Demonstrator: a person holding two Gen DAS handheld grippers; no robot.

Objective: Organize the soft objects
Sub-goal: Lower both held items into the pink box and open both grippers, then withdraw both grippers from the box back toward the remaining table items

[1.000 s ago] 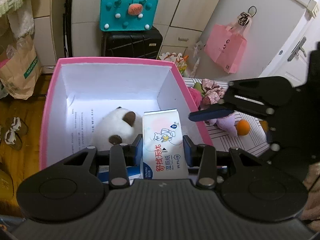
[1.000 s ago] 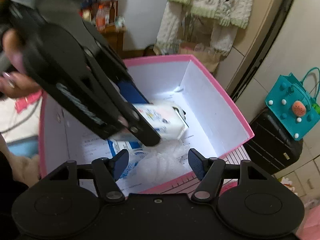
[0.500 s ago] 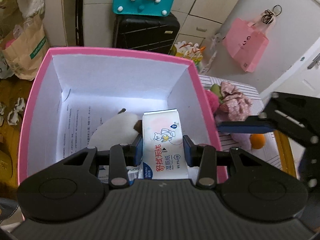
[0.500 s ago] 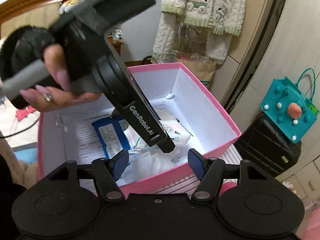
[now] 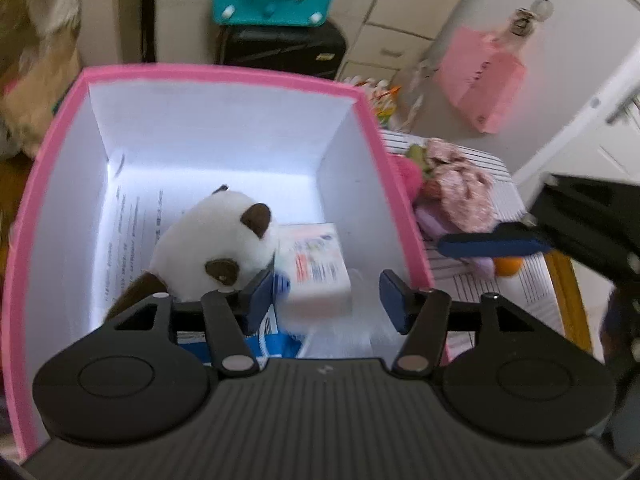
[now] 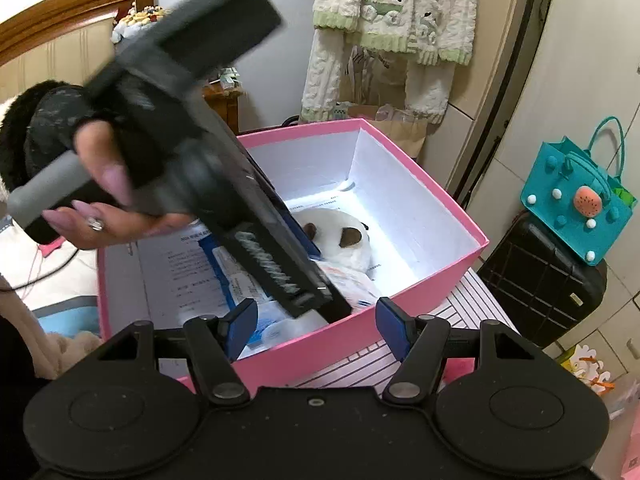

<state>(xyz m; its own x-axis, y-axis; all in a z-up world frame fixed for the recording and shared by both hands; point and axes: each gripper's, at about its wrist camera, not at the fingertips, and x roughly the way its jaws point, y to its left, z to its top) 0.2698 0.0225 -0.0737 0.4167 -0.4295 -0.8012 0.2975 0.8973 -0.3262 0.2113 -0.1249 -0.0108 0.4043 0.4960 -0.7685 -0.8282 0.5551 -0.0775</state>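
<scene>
We are noting a risk: the left tongs (image 5: 326,294), hanging low inside the pink box (image 5: 360,96), could snag the panda toy (image 5: 216,244) and drag it out. They are gaping wide, holding nothing; the tissue pack (image 5: 316,268) is lying free just beyond the tips. The right tongs (image 6: 312,326) are waiting open and empty outside the box.

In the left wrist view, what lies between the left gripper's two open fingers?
Between the fingers of the left gripper lies the wet wipes pack, blurred and untouched, inside the pink box, right of the panda plush.
</scene>
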